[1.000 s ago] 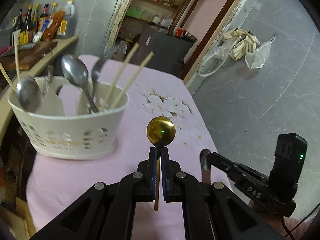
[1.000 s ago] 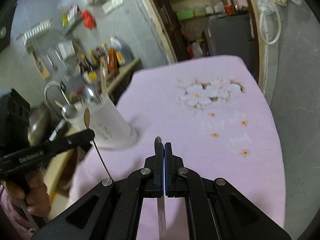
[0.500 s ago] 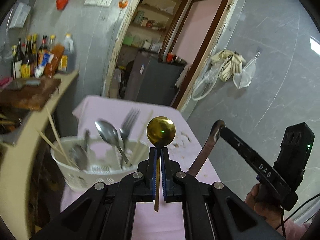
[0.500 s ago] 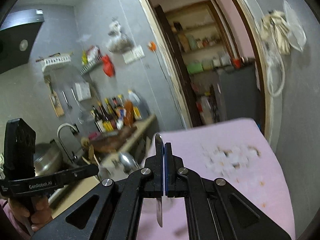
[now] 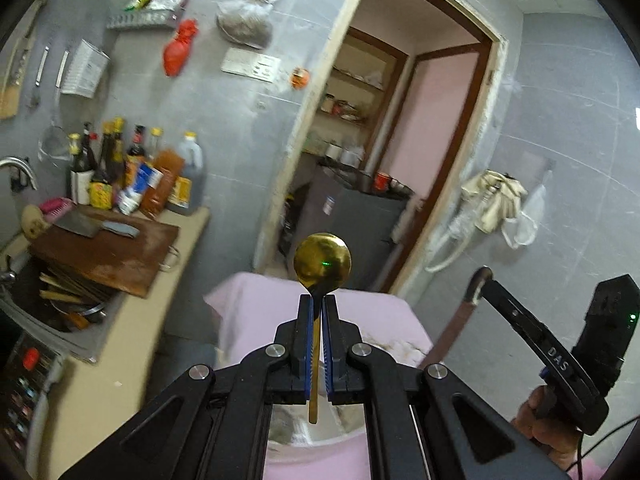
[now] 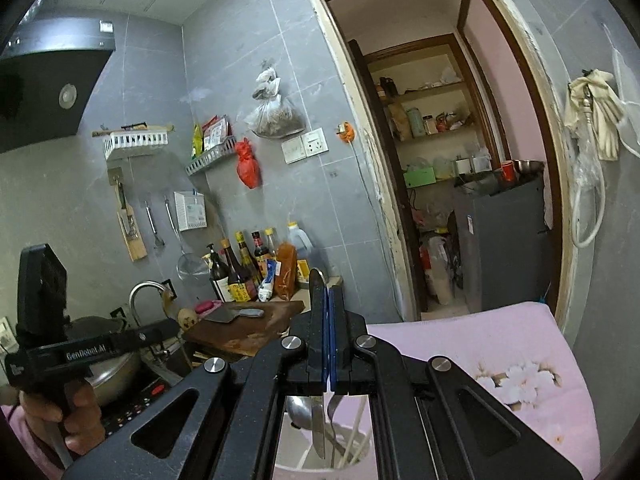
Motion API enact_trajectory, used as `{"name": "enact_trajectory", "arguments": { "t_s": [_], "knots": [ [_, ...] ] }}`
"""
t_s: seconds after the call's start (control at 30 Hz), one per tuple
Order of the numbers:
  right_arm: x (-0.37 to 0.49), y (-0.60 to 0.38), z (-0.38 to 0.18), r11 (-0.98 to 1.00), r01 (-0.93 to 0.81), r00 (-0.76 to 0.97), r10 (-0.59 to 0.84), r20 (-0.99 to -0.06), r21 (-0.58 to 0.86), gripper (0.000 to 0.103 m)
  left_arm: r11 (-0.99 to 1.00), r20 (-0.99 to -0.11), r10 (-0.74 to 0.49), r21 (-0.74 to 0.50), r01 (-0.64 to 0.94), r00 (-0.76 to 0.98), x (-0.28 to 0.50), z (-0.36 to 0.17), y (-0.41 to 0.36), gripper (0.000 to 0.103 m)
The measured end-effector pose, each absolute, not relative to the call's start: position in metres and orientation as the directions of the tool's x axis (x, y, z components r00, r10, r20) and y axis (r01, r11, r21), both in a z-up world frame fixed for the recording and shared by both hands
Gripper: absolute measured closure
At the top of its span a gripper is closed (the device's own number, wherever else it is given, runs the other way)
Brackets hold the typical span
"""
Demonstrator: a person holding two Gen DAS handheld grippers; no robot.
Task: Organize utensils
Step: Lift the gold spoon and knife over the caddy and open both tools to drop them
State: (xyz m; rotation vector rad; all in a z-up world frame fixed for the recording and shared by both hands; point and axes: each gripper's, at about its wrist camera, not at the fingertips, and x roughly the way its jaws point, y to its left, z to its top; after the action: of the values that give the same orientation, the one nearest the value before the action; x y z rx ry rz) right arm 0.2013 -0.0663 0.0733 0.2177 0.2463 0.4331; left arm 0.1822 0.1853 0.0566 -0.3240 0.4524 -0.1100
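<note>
A grey-tiled kitchen wall with a brown-framed doorway fills the left wrist view, slightly smeared; below it a pink cloth [image 5: 280,312] covers the counter, most of it hidden behind the left gripper [image 5: 318,320]. That gripper's jaws are pressed together on the thin handle of a gold spoon [image 5: 322,262], whose round bowl stands upright above the fingertips while the handle's end pokes out below them. At the right edge the right gripper [image 5: 478,282] pinches a knife [image 5: 452,332], seen edge-on and partly cut off by the left gripper's frame. A pale rim low in this view is too covered to name. In the right wrist view the same wall, a bottle-lined counter [image 6: 256,320] and the pink flowered cloth [image 6: 500,344] show sharply. The right gripper [image 6: 328,296] is clamped on the knife [image 6: 318,424]; its blade hangs below the jaws, over a white utensil holder [image 6: 304,468], mostly hidden, holding a spoon and chopsticks. The left gripper's tips are hidden at the left edge.
</note>
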Motion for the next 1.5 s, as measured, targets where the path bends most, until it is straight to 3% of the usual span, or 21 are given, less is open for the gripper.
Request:
{"name": "enact_trajectory", "arguments": {
  "t_s": [0.53,1.1,1.2,1.37,1.43,1.5],
  "knots": [
    [0.228,-0.044,0.004,0.908,-0.318,0.856,0.398,-0.331,0.272,0.102,0.973,-0.531,-0.084,-0.225,-0.044,0.843,0.212,-0.018,0.187,0.098],
    [0.220,-0.039,-0.029,0.917,-0.296,0.802,0.391,-0.451,0.269,0.101,0.963,-0.614,-0.144,-0.268,-0.034,0.776,0.213,-0.048,0.184,0.096],
    [0.216,-0.043,-0.028,0.922,-0.283,0.808,0.378,-0.452,0.266,0.101,0.961,-0.606,-0.155,-0.275,-0.023,0.780,0.209,-0.046,0.182,0.086],
    [0.207,-0.051,-0.025,0.933,-0.252,0.821,0.347,-0.453,0.258,0.100,0.961,-0.579,-0.156,-0.277,-0.013,0.800,0.202,-0.041,0.179,0.053],
    [0.202,-0.055,-0.022,0.939,-0.235,0.829,0.329,-0.452,0.252,0.099,0.961,-0.570,-0.159,-0.278,-0.007,0.806,0.199,-0.039,0.177,0.051],
    [0.199,-0.059,-0.019,0.942,-0.221,0.836,0.316,-0.449,0.251,0.088,0.963,-0.567,-0.162,-0.271,0.003,0.808,0.197,-0.036,0.173,0.050]
  ]
}}
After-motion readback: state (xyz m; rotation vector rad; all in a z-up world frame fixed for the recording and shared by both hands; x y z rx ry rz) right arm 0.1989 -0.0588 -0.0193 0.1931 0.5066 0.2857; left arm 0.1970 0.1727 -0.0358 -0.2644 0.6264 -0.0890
